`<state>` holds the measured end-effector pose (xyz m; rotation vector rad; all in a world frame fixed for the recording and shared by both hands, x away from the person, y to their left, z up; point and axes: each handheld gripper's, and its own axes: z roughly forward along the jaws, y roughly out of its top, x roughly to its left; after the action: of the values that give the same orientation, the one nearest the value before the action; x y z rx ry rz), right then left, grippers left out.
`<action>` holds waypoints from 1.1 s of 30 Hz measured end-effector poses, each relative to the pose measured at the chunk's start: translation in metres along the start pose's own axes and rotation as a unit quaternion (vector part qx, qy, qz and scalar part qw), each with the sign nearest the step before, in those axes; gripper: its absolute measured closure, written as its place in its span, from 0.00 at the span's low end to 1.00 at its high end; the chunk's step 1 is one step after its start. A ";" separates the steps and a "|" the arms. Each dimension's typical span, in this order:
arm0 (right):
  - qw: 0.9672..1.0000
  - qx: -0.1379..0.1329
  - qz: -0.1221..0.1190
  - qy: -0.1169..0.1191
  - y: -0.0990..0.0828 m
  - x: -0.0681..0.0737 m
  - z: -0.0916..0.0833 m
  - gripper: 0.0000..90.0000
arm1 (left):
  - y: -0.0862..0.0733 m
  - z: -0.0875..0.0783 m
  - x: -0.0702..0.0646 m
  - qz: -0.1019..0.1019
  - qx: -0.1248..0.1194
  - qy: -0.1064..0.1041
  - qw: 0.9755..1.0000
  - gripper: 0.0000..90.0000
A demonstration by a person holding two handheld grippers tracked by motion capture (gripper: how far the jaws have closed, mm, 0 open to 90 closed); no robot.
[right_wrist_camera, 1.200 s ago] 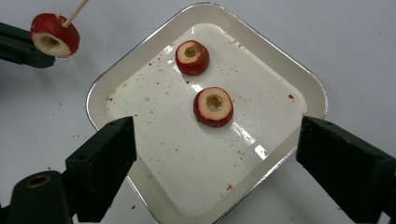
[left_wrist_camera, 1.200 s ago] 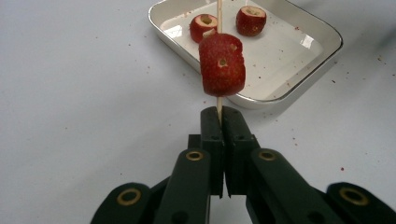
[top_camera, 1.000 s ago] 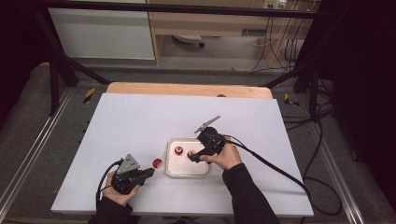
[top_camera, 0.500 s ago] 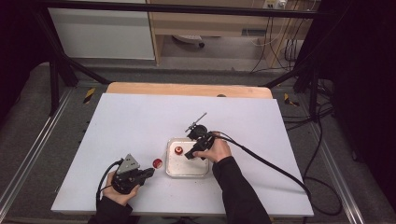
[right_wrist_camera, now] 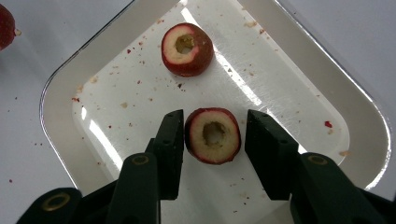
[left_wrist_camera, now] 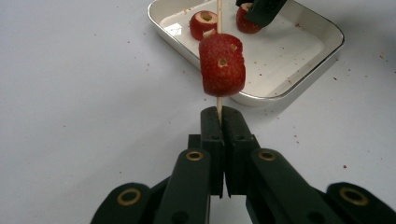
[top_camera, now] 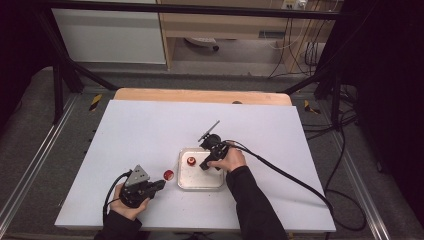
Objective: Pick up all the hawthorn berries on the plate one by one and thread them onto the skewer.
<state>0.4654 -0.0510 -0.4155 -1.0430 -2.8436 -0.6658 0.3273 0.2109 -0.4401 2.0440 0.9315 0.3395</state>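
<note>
My left gripper (left_wrist_camera: 222,112) is shut on a thin wooden skewer (left_wrist_camera: 218,18) that carries one red cored fruit piece (left_wrist_camera: 222,65), seen from above as a red fruit (top_camera: 169,174) left of the metal tray (top_camera: 200,187). My right gripper (right_wrist_camera: 215,115) reaches down into the tray (right_wrist_camera: 60,79). Its jaws have just been closing and now stand either side of a cored red fruit (right_wrist_camera: 213,135), with a thin gap still showing at the right pad. A second cored fruit (right_wrist_camera: 187,49) lies farther along the tray.
The white table top (top_camera: 150,130) has red crumbs scattered around the tray. A wooden strip (top_camera: 200,96) runs along the far edge. A black cable (top_camera: 285,175) trails right from the right gripper (top_camera: 204,165).
The right gripper has moved a little left and down into the tray, and its jaws have narrowed around the fruit. The left gripper and skewer have stayed put.
</note>
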 end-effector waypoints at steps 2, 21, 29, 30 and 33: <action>1.000 0.002 0.002 0.001 0.000 0.000 0.000 0.68 | 0.000 0.000 0.000 0.000 0.000 0.000 1.000 0.98; 0.999 -0.033 0.019 0.003 -0.004 0.006 -0.022 0.69 | 0.000 -0.001 -0.002 0.002 -0.003 0.000 1.000 0.98; 0.996 -0.076 0.041 0.015 -0.009 0.010 -0.035 0.69 | 0.001 -0.001 -0.004 0.005 -0.006 0.000 1.000 0.98; 0.996 -0.083 0.042 0.017 -0.011 0.010 -0.036 0.69 | 0.001 -0.001 -0.005 0.006 -0.006 0.000 1.000 0.98; 0.993 -0.102 0.049 0.024 -0.015 0.010 -0.039 0.69 | 0.002 -0.001 -0.005 0.006 -0.007 0.000 1.000 0.98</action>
<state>0.4436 -0.0711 -0.3836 -1.1671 -2.7078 -0.9748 0.3242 0.2069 -0.4378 2.0377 0.9152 0.3505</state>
